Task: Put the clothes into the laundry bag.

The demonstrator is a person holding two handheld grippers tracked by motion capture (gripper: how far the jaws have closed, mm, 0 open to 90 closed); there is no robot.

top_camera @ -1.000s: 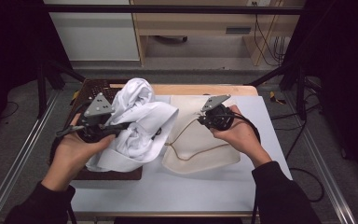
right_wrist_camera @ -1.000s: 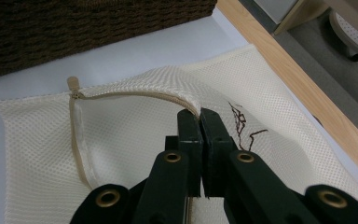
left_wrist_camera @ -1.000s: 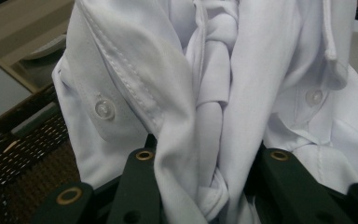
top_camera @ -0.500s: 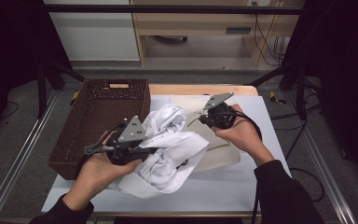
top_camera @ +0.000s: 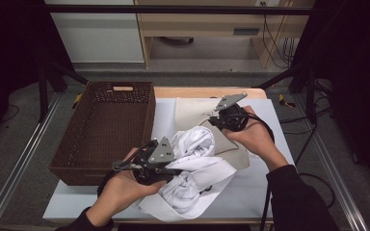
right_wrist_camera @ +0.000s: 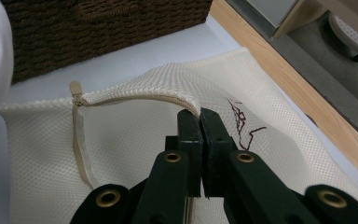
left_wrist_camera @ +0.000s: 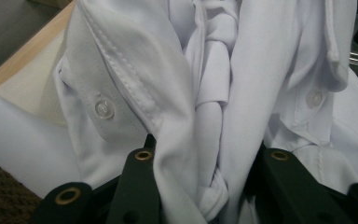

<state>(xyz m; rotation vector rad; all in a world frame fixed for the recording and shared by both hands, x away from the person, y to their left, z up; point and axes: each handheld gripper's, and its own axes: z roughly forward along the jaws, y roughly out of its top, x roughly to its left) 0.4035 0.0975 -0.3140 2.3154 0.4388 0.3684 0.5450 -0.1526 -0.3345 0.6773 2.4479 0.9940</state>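
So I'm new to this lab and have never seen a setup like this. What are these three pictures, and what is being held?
A person works at a table with a handheld two-jaw gripper in each hand. The high view looks down from above; the other two views ride on the grippers. The left gripper clamps a crumpled white shirt. The right gripper pinches the zippered edge of a cream mesh bag. A brown wicker basket stands to the left.

Soft white cloth shirt point(left_wrist_camera: 168, 93), smooth, small shiny plastic buttons. Cream mesh cloth bag point(right_wrist_camera: 135, 154), rough with tiny holes, zip along edge. Brown woven basket point(top_camera: 108, 127), bumpy, matt. Black gripper jaws, matt plastic.
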